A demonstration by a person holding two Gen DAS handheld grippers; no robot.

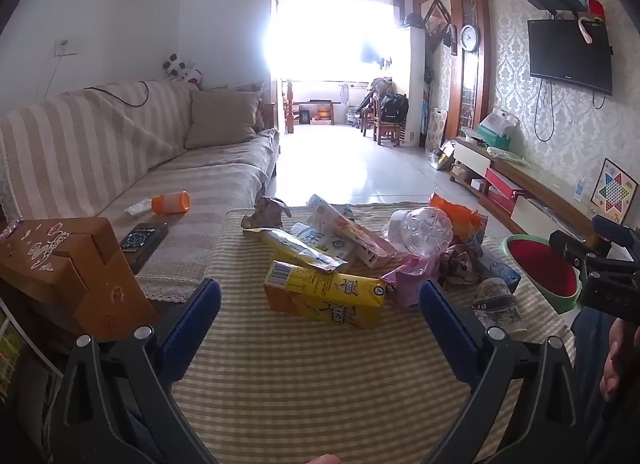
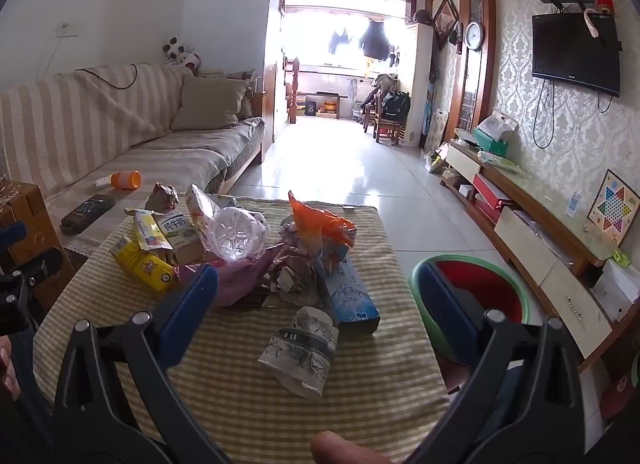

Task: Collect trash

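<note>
A pile of trash lies on the striped tablecloth [image 1: 304, 384]: a yellow drink carton [image 1: 324, 296], a milk carton [image 2: 178, 234], a crushed clear bottle [image 1: 420, 230], an orange wrapper [image 2: 320, 224], a blue box [image 2: 352, 296] and a crushed paper cup [image 2: 304, 348]. My left gripper [image 1: 320, 320] is open and empty, just short of the yellow carton. My right gripper [image 2: 316, 304] is open and empty, above the paper cup [image 1: 496, 300]. A green bin with a red liner [image 2: 480, 296] stands off the table's right edge.
A striped sofa [image 1: 120, 160] at the left holds an orange cup [image 1: 172, 202] and a remote [image 1: 144, 242]. A brown cardboard box [image 1: 72, 268] stands at the near left. A TV cabinet [image 2: 536, 224] runs along the right wall. Tiled floor lies beyond the table.
</note>
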